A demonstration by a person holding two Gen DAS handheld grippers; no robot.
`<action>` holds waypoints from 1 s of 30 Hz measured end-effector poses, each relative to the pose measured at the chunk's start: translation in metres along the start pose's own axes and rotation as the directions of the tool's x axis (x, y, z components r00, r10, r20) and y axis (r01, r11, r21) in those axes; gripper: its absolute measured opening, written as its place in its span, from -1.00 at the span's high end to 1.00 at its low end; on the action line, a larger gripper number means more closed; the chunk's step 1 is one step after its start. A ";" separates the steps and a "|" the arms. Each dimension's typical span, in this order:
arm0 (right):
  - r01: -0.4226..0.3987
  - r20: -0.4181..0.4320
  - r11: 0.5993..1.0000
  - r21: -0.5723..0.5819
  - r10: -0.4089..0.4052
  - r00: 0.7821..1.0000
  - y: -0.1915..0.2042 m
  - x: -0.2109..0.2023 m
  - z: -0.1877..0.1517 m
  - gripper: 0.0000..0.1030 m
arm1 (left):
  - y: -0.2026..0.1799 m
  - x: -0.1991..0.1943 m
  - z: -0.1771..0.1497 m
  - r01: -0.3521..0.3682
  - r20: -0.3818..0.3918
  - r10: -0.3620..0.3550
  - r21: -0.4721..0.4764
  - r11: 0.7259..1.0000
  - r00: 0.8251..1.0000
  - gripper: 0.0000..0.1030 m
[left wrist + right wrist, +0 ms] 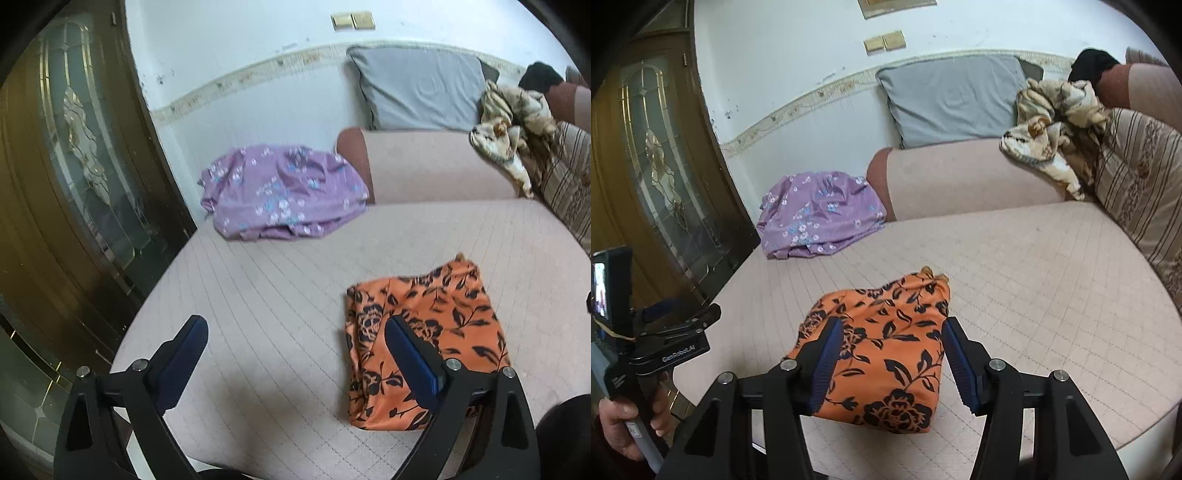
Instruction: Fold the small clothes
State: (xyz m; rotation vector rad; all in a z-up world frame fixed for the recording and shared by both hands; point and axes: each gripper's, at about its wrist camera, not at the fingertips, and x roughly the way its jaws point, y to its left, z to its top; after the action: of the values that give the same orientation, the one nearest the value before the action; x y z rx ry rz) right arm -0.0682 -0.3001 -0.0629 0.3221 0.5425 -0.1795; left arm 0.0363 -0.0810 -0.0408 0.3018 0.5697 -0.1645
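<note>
Just ahead of the right gripper (892, 363), whose jaws stand apart and clear of the cloth, the orange flowered garment (882, 350) lies folded on the pink quilted bed (1034, 280); the left gripper (295, 354) hangs released too, with the garment off to its right. Thin and limp by the look of it, light and likely a bit slippery, it is best pinched at a corner or along a folded edge. Its long axis runs away from the grippers toward the sofa arm (960, 177), the narrower, bunched end farthest off.

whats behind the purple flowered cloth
Behind the purple flowered cloth stands the white wall with its patterned border strip. The cloth hides the foot of the wall and whatever lies under it.
</note>
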 end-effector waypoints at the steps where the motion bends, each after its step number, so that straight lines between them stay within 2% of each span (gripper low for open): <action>1: 0.006 0.010 1.000 -0.005 -0.006 1.000 0.005 -0.004 0.002 -0.16 | 0.002 -0.005 0.002 0.000 0.009 0.000 -0.003 1.000 1.000 -0.87; 15: 0.042 0.103 0.998 -0.042 -0.037 0.994 0.033 -0.044 0.012 -0.22 | 0.020 -0.070 0.029 -0.006 0.163 0.015 -0.059 0.998 0.987 -0.88; 24: 0.046 0.125 0.997 -0.065 -0.037 0.991 0.046 -0.062 0.011 -0.23 | 0.024 -0.097 0.036 0.012 0.214 0.007 -0.086 0.996 0.977 -0.90; 30: 0.066 0.175 0.994 -0.088 -0.050 0.983 0.051 -0.079 0.013 -0.23 | 0.028 -0.111 0.038 0.001 0.242 0.023 -0.100 0.995 0.970 -0.90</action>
State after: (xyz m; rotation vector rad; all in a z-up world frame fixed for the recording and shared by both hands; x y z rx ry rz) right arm -0.1160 -0.2502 0.0026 0.1976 0.3871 -0.2352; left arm -0.0304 -0.0588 0.0575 0.1839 0.3318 -0.1589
